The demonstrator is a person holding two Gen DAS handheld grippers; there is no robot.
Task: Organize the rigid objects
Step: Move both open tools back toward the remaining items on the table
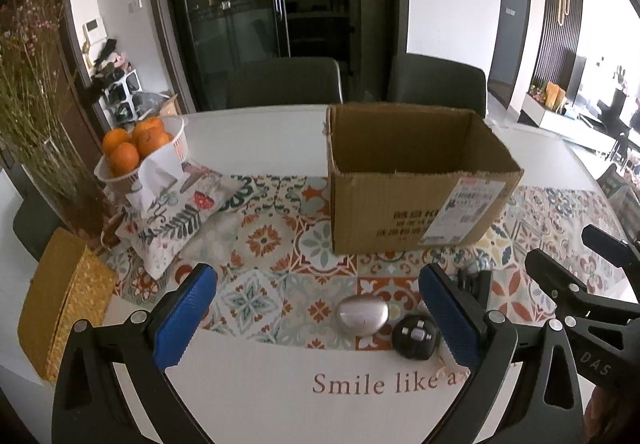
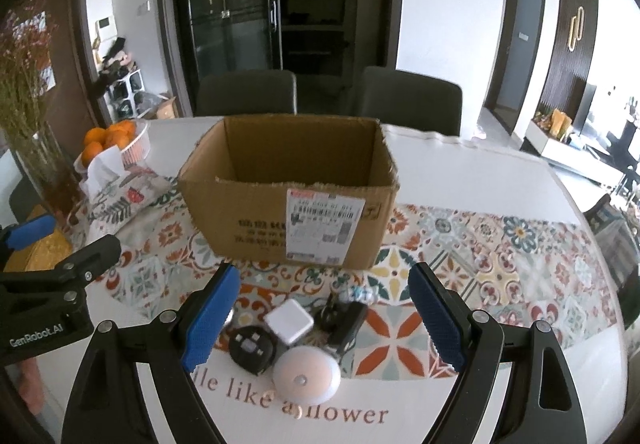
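An open cardboard box (image 1: 416, 179) stands on the patterned table runner; it also shows in the right wrist view (image 2: 292, 195). In front of it lie a silver oval object (image 1: 362, 315), a round black device (image 1: 414, 336) (image 2: 252, 350), a white square charger (image 2: 289, 320), a black adapter (image 2: 346, 324) and a round white puck light (image 2: 307, 374). My left gripper (image 1: 316, 318) is open, with the silver object between its fingers. My right gripper (image 2: 324, 318) is open above the cluster of small objects and also shows at the right of the left wrist view (image 1: 568, 268).
A basket of oranges (image 1: 140, 147) and a patterned tissue pouch (image 1: 176, 211) sit at the left, with a vase of dried flowers (image 1: 48, 147) and a yellow woven box (image 1: 60, 304). Two dark chairs (image 1: 284, 81) stand behind the white table (image 1: 280, 396).
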